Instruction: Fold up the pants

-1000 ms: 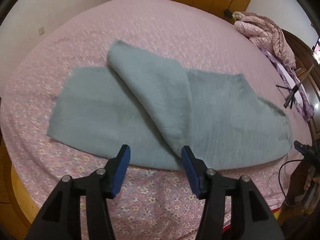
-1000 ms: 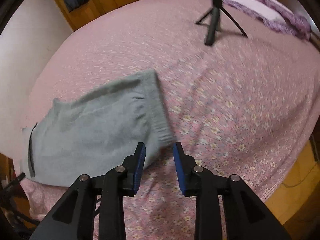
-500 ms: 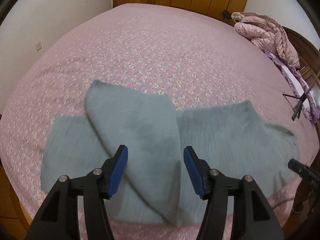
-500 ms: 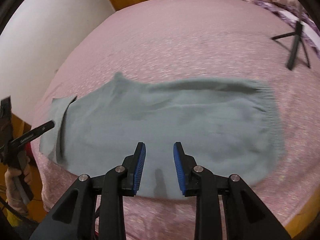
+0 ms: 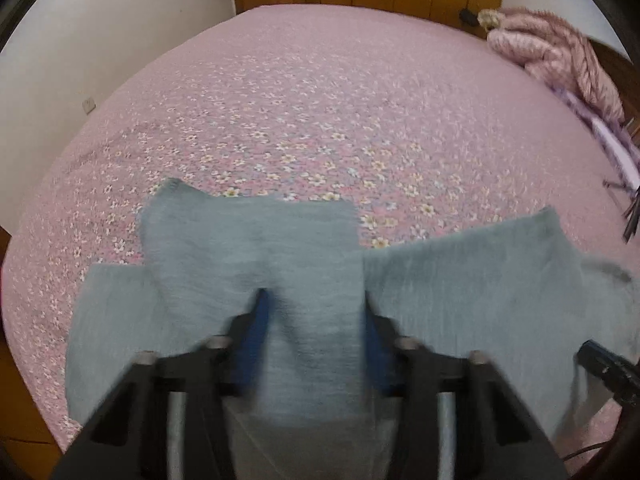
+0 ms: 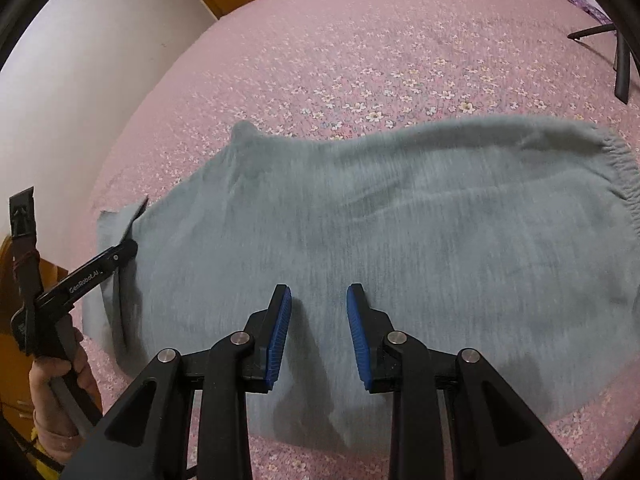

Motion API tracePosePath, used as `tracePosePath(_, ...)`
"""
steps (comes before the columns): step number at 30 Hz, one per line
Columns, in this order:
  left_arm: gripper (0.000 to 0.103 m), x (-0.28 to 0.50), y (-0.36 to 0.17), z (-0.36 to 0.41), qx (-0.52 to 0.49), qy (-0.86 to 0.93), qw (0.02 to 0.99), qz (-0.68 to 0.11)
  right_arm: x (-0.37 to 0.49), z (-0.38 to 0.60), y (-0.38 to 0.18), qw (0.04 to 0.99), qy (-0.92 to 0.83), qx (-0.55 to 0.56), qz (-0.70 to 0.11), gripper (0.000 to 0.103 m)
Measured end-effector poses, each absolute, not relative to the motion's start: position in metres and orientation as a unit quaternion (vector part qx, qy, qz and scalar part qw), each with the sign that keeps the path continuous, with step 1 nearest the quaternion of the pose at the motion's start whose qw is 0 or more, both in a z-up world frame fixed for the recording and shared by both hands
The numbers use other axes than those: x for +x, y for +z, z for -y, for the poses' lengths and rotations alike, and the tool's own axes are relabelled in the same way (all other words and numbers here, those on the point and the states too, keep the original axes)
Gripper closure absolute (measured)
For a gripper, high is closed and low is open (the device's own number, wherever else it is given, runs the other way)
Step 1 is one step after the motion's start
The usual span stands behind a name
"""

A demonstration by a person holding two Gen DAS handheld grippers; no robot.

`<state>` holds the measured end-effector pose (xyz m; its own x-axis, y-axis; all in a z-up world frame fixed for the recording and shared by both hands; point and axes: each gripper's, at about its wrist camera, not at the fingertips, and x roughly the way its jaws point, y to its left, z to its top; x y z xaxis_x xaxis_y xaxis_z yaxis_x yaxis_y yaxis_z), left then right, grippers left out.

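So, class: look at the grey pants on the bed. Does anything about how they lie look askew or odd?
Yes. In the left wrist view, one leg of the pants is folded back crookedly across the other, its hem poking past the far edge onto the pink bedspread instead of lining up.

Soft, even indoor light falls from above in both views, with no glare and no harsh highlights. The left wrist view is heavily motion-blurred: the left tongs (image 5: 316, 332) smear into dark streaks and the grey pants (image 5: 460, 284) lose their weave. The right wrist view is sharper near the lens; the right tongs (image 6: 318, 336) are crisp and throw faint, diffuse shadows onto the cloth below them. Farther cloth streaks sideways. Fisheye distortion bulges the bed (image 6: 360, 40) into a dome, and black vignetting fills the corners.
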<state>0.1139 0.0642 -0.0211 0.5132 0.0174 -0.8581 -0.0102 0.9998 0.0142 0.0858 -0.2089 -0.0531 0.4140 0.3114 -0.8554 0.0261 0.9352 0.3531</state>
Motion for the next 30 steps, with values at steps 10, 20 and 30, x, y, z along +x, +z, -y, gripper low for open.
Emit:
tracePosePath(10, 0.094, 0.065, 0.019, -0.130, -0.088, 0.027, 0.894, -0.438, 0.074, 0.215, -0.052, 0.831, 0.090, 0.156, -0.525, 0.073)
tracePosePath(20, 0.094, 0.016, -0.018, -0.202, -0.150, 0.085, 0.867, -0.467, 0.071, 0.200, -0.049, 0.835, 0.080, 0.139, -0.527, 0.073)
tracePosePath(30, 0.088, 0.001, -0.039, -0.232, -0.187, 0.113, 0.848, -0.482, 0.069, 0.196, -0.049, 0.842, 0.088, 0.128, -0.517, 0.073)
